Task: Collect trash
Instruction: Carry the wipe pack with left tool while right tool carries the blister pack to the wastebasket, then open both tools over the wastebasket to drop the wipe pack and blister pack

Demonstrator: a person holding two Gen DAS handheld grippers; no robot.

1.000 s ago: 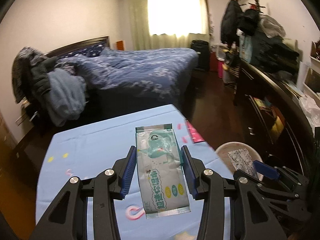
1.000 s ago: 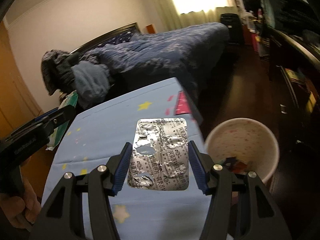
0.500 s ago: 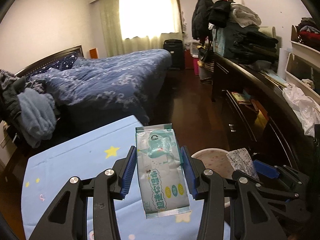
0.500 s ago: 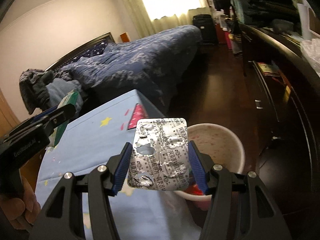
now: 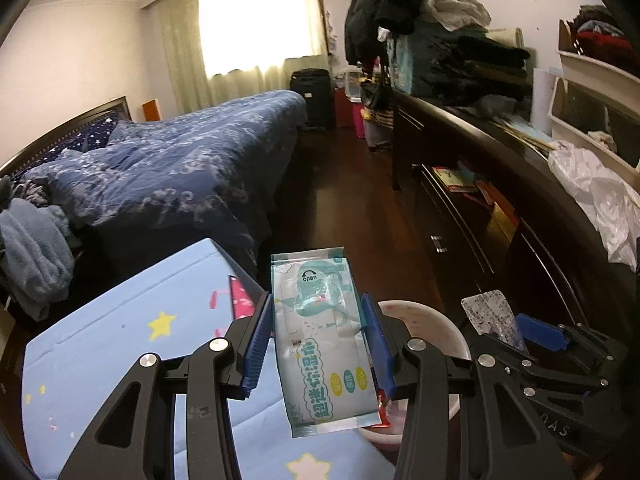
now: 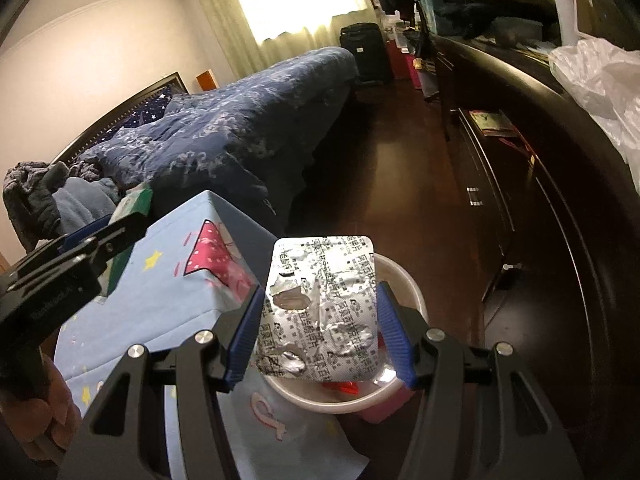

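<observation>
- The left gripper (image 5: pixel 318 342) is clenched on a wet-wipe packet (image 5: pixel 322 336); its two blue pads press the long edges of the packet, which stands up between them, the end with the word "open" pointing away.
- The right gripper (image 6: pixel 320 330) grasps a silver blister sheet (image 6: pixel 320 308) in the same way, the blue pads on both sides of the foil; several pockets of the sheet are broken open.
- Under the blister sheet, just beside the table, is a pale round bin (image 6: pixel 412 300). Some red scraps lie inside it. From the right wrist view the sheet hangs above the bin's mouth.
- In the left wrist view the wet-wipe packet is above the edge of the table, partly over the near rim of the same bin (image 5: pixel 432 316).
- The table has a light blue cloth (image 5: pixel 120 328) with yellow stars and a pink figure near its corner.
- A hand (image 6: pixel 60 412) shows at the low left of the right wrist view, holding the handle of the other gripper.
- Behind the table stands a bed (image 5: pixel 180 172) with a dark blue quilt, and some clothes are heaped at its left side.
- On the right runs a long dark cabinet (image 5: pixel 480 184), with a white plastic bag (image 5: pixel 592 192) and folded clothes on top.
- At the far end a bright window (image 5: pixel 252 20) with pale curtains, and a black suitcase (image 5: pixel 312 96) below it.
</observation>
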